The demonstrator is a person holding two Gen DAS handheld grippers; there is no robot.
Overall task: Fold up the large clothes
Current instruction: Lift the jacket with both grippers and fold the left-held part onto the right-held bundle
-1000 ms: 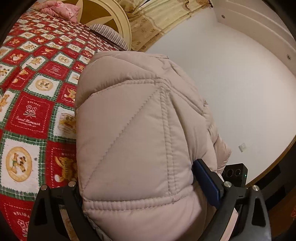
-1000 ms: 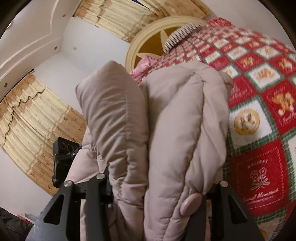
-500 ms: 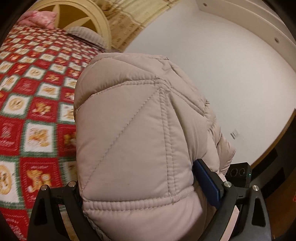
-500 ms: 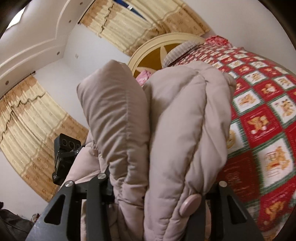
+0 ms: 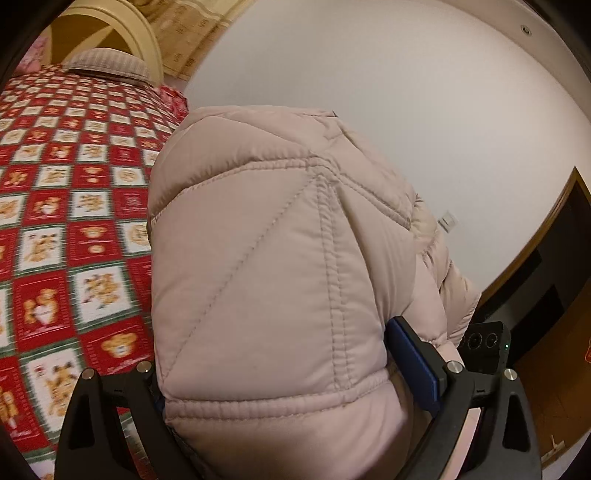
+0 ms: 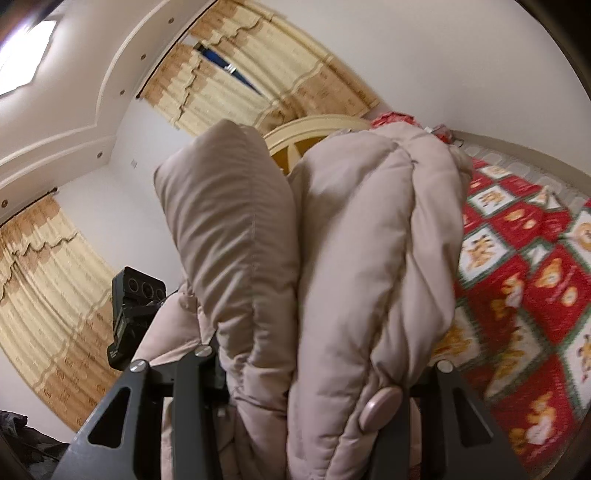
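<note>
A beige quilted puffer jacket fills the left wrist view, bunched thick between the fingers of my left gripper, which is shut on it. In the right wrist view the same jacket hangs in bulky folds, with a round button near the right finger, and my right gripper is shut on it. Both grippers hold the jacket lifted above the bed. The other gripper's camera block shows in each view, at lower right and at left.
A bed with a red, white and green bear-patterned quilt lies below, also in the right wrist view. A cream round headboard and striped pillow stand at its head. Beige curtains and white walls surround; a dark doorway stands right.
Both grippers have risen and tilted with the jacket still held; the bed has dropped lower and farther away in both views, and more wall and ceiling show.
</note>
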